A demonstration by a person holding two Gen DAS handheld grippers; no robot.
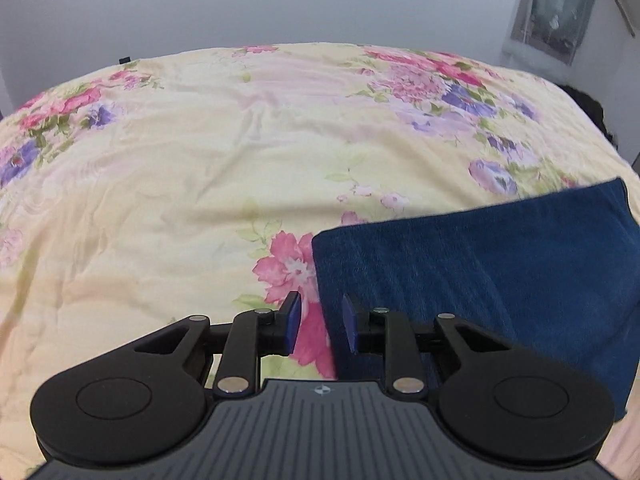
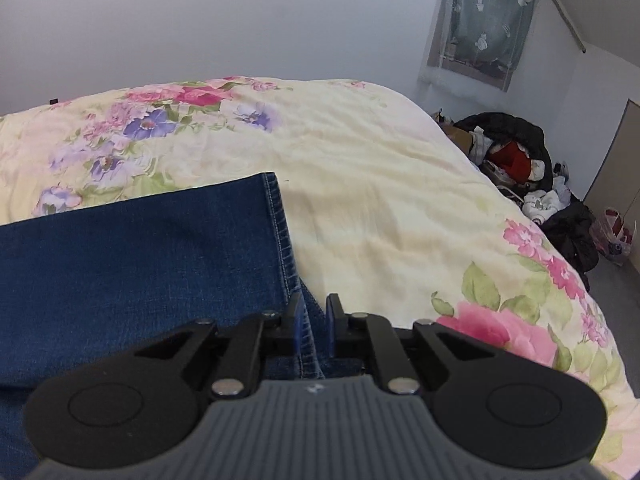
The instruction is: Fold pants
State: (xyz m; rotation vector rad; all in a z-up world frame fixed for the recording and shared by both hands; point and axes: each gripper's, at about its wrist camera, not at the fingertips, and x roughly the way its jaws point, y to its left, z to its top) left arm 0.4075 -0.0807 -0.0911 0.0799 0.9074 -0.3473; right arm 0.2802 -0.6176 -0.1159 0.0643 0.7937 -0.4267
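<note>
Two tongs work at opposite ends of one folded pair of pants, each seen from its own wrist camera. The right tongs (image 2: 313,322) are clenched on the stitched hem edge of the pants (image 2: 140,260): a fold of denim stands pinched between the blue pads (image 2: 298,326), which sit nearly together. This grip probably serves to carry or anchor that end while the other end is attended to. The left tongs (image 1: 320,322) stand partly apart and grasp nothing; the near left edge of the denim runs just below the gap, with the right pad over the cloth and the left pad over the floral bedspread (image 1: 180,168). Whether the pads touch the fabric cannot be told from this view. Their placement astride the edge suggests a grasp in preparation, so that both ends can be lifted together for the next fold.

The pants lie flat on the bed as a dark blue rectangular panel, already doubled lengthwise to judge by the layered hems at the right tongs. The bedspread beneath is pale yellow with pink and violet flowers, lightly wrinkled. Beyond the far right edge of the bed, a heap of dark clothing (image 2: 516,160) lies on the floor below a curtained window (image 2: 486,20).
</note>
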